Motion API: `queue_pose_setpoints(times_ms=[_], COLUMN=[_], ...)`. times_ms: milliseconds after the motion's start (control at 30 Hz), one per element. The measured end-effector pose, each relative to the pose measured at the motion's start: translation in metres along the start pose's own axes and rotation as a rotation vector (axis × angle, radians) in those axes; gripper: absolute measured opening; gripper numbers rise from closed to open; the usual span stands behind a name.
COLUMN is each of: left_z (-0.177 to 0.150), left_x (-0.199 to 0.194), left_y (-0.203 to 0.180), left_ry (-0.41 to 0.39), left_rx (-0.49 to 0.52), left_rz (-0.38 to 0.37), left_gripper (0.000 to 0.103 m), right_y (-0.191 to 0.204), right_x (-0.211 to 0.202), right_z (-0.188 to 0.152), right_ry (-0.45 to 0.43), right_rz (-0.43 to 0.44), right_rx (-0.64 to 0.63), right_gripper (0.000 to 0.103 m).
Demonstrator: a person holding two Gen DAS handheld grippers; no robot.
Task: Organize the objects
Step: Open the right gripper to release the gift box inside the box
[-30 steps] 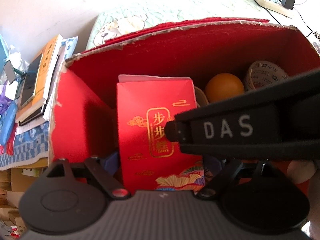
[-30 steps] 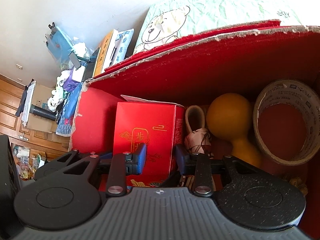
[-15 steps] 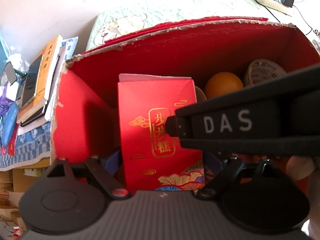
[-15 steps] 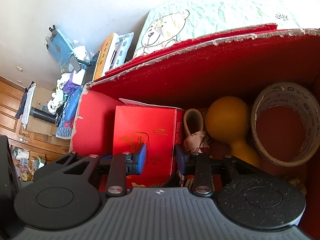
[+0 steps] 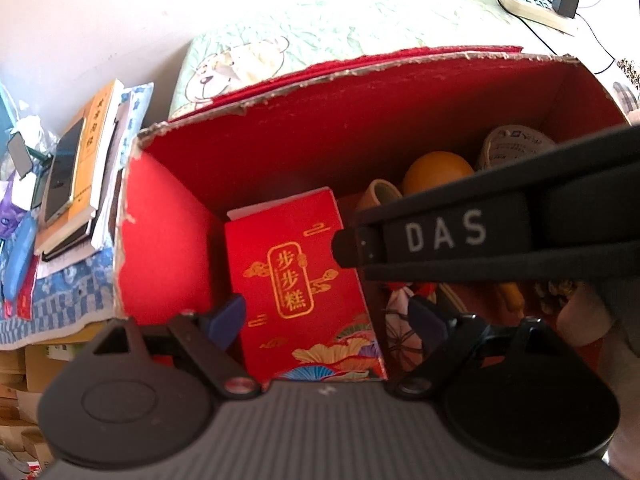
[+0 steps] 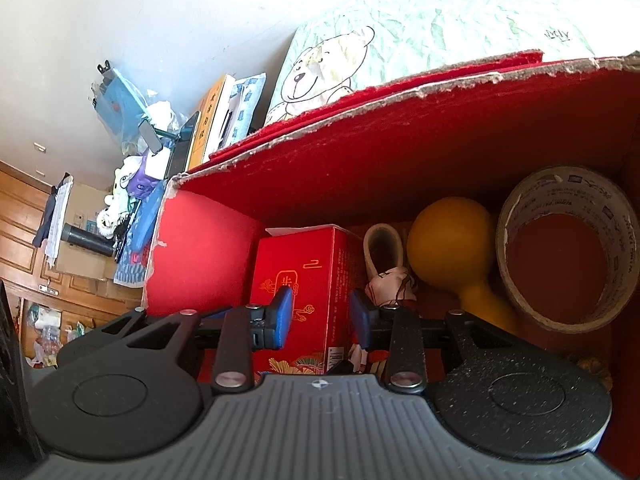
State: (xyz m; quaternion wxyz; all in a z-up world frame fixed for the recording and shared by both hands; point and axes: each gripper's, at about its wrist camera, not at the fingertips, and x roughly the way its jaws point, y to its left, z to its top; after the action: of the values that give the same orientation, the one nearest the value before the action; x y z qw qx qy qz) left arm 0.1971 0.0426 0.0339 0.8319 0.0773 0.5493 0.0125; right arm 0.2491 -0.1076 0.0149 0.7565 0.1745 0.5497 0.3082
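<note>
**Red Carton Released Inside the Big Box**

Since the earlier frames, the red carton (image 5: pixel 304 280) has been tipped a little and is seen lower in the left view, and the left fingers (image 5: pixel 326 316) have been spread slightly wider around it. It stands between those fingers, with a gap visible on each side, so it is judged released rather than gripped. The right fingers (image 6: pixel 322 316) are half parted in front of the carton's corner, and nothing is seen clamped between them.

The step in hand is judged to be the placing of the carton in the left end of the big red box (image 5: pixel 168 264). Next, a clean withdrawal of the left fingers upward would be called for, without the carton being dragged or toppled.

The carton is glossy printed card, rectangular, with gold lettering and a white flap at its top. The big box is rough cardboard with torn, frayed rims and a matte red lining. Beyond the right fingers lie a smooth yellow gourd-shaped thing (image 6: pixel 452 240), a roll of tape (image 6: pixel 568 252) with a printed paper face, and a small cloth pouch (image 6: pixel 386 284). A black strap (image 5: pixel 480 236) crosses the left view.
</note>
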Motion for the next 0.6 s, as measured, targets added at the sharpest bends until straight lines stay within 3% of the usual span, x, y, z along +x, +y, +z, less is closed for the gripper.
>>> queue_pose_setpoints(times_ms=[600], left_z=[-0.0027], left_x=[0.0069], left_y=[0.0054], left_ry=[-0.003], left_rx=[-0.002], left_rz=[0.016], left_gripper=[0.085], right_y=[-0.0057], right_x=[-0.002], right_z=[-0.0008], right_ry=[0.014], right_rz=[-0.022], right_rx=[0.037], right_gripper=[0.036])
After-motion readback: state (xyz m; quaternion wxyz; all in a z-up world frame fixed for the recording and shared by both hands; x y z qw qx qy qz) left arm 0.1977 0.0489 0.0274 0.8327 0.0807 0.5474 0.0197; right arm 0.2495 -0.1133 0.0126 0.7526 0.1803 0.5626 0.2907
